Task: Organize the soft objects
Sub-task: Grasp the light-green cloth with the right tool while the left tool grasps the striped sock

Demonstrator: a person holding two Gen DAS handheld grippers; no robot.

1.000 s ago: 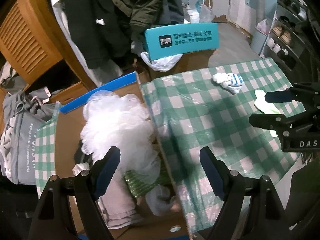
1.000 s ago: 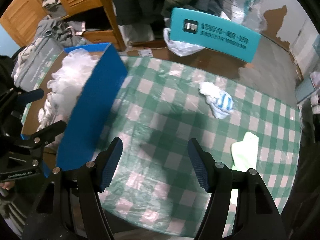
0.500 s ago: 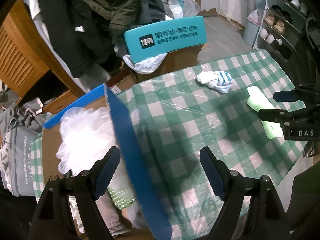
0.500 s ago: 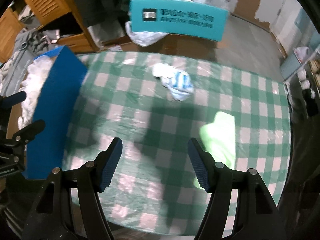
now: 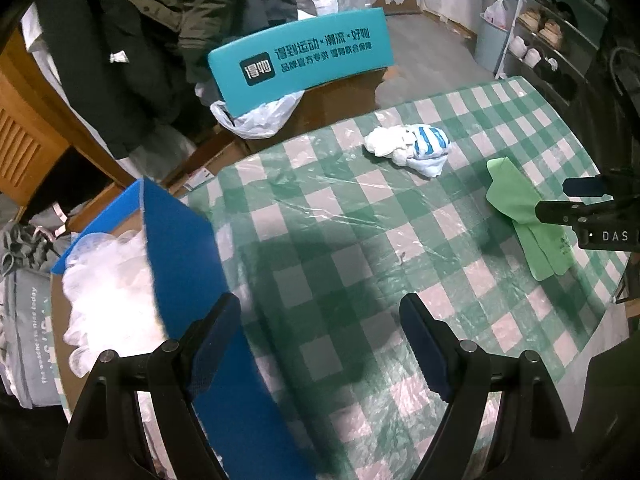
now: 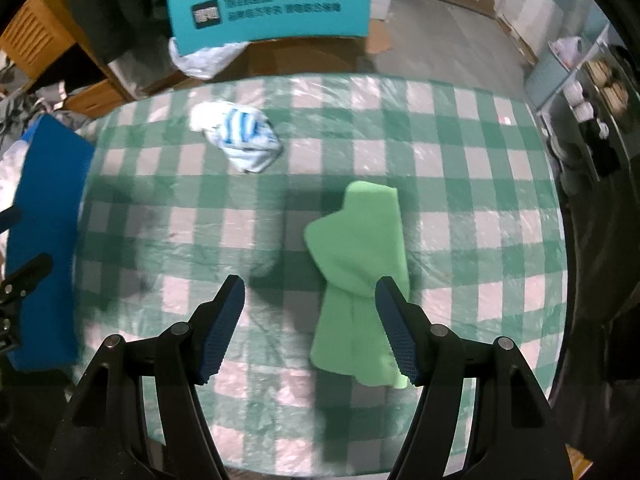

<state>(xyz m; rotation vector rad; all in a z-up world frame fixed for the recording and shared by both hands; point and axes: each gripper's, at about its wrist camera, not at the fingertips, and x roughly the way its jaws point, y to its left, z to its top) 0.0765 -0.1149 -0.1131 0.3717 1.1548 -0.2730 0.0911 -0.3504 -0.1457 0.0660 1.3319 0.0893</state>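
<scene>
1. The left gripper [image 5: 320, 340] hangs above the near left part of the table [image 5: 320, 240], its 2 fingers spread wide and holding nothing.
2. The right gripper [image 6: 310, 320] is also spread wide and empty, above the near right part of the table, with its right finger overlapping the green cloth [image 6: 360, 264] in the right wrist view; whether it touches the cloth cannot be told.
3. The green cloth lies flat near the table's right edge, a narrow strip of checked cover showing beyond it.
4. The white and blue striped cloth [image 5: 412, 146] lies bunched toward the far edge, well apart from the green one.
5. The blue box [image 5: 188, 264] stands against the table's left edge, its tall wall rising beside the left gripper; white soft material [image 5: 108, 280] fills it.
6. Between the 2 cloths and the box wall the checked cover lies bare, a broad open stretch.
7. Past the far edge stands a teal sign [image 5: 300, 58] on a brown carton, with a plastic bag [image 5: 256, 116] below it.
</scene>
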